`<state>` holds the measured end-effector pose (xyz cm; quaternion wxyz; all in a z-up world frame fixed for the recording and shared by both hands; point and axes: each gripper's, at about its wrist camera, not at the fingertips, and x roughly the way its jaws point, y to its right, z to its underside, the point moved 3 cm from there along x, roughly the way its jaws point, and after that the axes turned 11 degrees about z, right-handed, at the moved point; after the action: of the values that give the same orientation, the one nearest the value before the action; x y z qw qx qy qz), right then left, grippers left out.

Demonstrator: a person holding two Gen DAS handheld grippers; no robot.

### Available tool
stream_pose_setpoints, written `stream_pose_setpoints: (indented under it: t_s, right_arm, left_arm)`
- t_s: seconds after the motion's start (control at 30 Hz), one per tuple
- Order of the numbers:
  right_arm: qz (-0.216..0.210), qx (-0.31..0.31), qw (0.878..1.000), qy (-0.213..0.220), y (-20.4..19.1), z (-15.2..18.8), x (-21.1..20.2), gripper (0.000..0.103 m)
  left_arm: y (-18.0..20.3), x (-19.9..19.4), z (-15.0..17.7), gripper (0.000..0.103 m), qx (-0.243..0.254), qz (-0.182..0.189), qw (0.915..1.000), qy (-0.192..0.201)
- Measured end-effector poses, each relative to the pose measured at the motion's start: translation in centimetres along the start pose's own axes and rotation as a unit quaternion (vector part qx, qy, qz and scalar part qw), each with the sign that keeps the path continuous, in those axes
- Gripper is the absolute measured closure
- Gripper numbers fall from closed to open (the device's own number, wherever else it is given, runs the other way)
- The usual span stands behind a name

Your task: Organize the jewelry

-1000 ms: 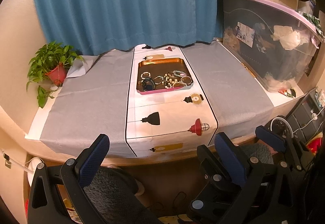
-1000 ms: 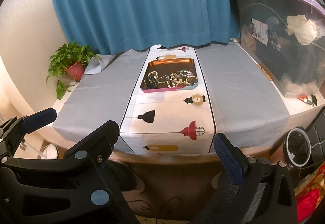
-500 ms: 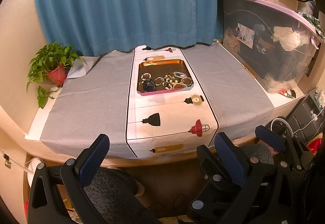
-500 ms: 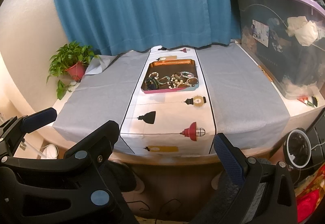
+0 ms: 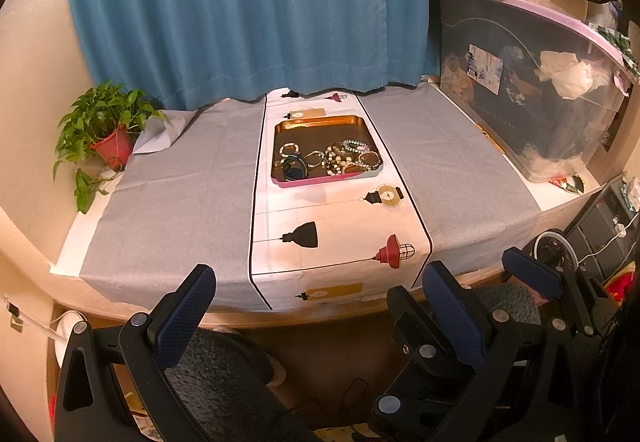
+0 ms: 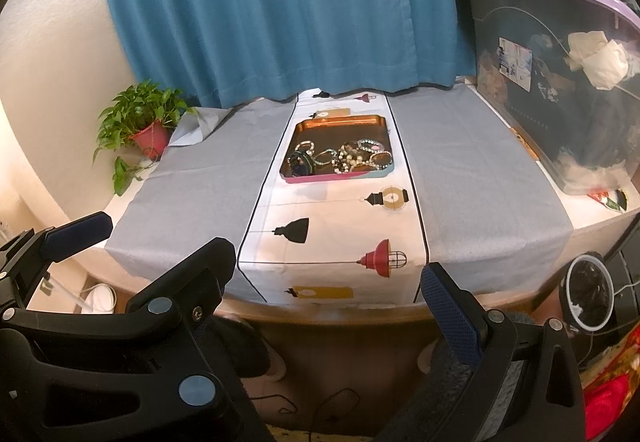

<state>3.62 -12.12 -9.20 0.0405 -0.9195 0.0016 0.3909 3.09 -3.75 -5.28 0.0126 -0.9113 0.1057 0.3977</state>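
Observation:
A shallow tray (image 5: 316,183) with a gold inside and a pink front rim sits at the far middle of the table, on a white runner (image 5: 332,226). A tangle of bracelets and bead strings (image 5: 336,159) fills its near half. The right wrist view shows the same tray (image 6: 332,177) and jewelry (image 6: 344,157). My left gripper (image 5: 318,306) hangs open and empty in front of the table's near edge. My right gripper (image 6: 324,290) is also open and empty, just to its right. Both are well short of the tray.
Grey cloths (image 5: 176,201) cover the table on both sides of the runner. A potted plant (image 5: 108,129) stands far left, a large clear storage bin (image 5: 540,89) along the right, a blue curtain (image 5: 248,9) behind. A round fan (image 6: 588,298) sits below the table's right end.
Almost nothing: the right wrist view has drifted slightly, so the tray sits a little lower in it. Both grippers stay open and empty.

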Motion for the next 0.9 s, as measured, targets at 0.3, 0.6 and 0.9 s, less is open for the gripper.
stream_pose_setpoints:
  t_s: [0.3,0.6,0.9]
  right_arm:
    - [0.000,0.000,1.000,0.001,-0.01,0.01,-0.03,0.004]
    - [0.000,-0.001,1.000,0.000,-0.04,-0.04,-0.06,0.004]
    - [-0.001,-0.001,1.000,0.001,-0.26,-0.13,-0.29,0.004]
  left_arm:
    - [-0.14,-0.22,-0.13,0.000,0.000,0.000,1.0000,0.003]
    - [-0.15,-0.24,-0.13,0.000,0.000,0.000,1.0000,0.003]
    - [-0.21,-0.23,-0.13,0.000,0.000,0.000,1.0000,0.002]
